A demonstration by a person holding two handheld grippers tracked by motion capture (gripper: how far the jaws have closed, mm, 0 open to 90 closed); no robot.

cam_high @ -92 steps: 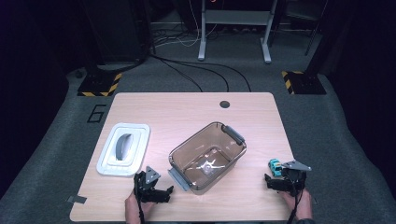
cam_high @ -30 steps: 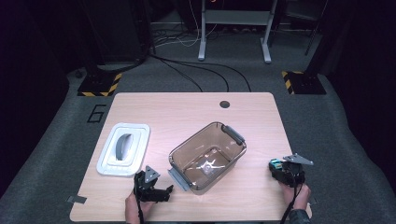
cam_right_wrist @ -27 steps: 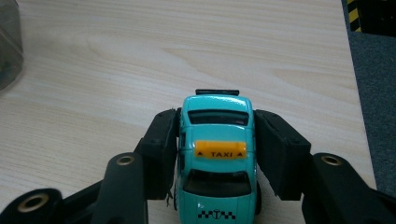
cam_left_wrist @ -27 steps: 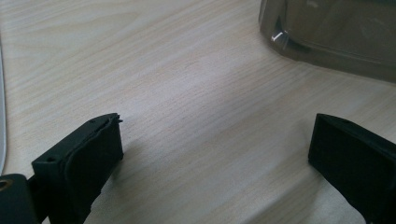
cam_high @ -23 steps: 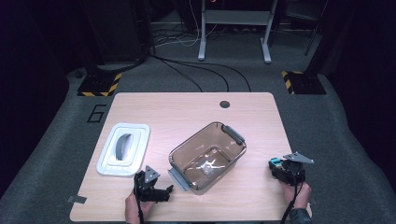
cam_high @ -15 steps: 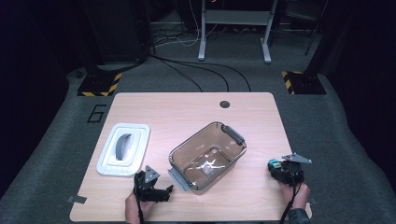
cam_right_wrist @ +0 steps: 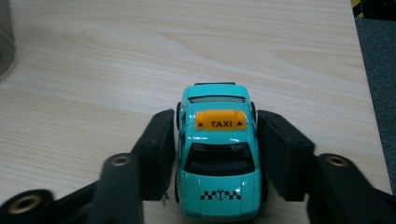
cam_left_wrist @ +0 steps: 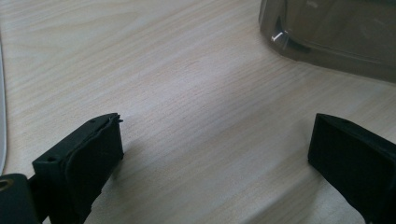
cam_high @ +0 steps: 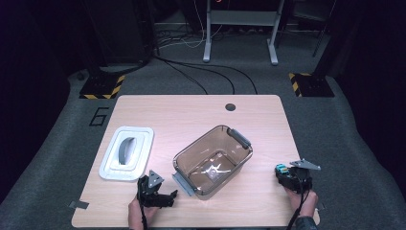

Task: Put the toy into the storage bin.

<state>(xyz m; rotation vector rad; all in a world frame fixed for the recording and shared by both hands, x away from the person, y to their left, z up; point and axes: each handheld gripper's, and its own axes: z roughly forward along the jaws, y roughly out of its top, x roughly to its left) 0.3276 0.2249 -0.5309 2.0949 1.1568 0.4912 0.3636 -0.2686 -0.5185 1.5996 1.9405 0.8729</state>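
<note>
While low over table, right gripper clamping toy taxi, level

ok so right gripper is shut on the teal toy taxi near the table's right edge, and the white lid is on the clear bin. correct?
Not quite. The right gripper is shut on the teal toy taxi, but the white lid is not on the clear bin. The high view shows it lying flat on the table, left of the bin and apart from it.
</note>
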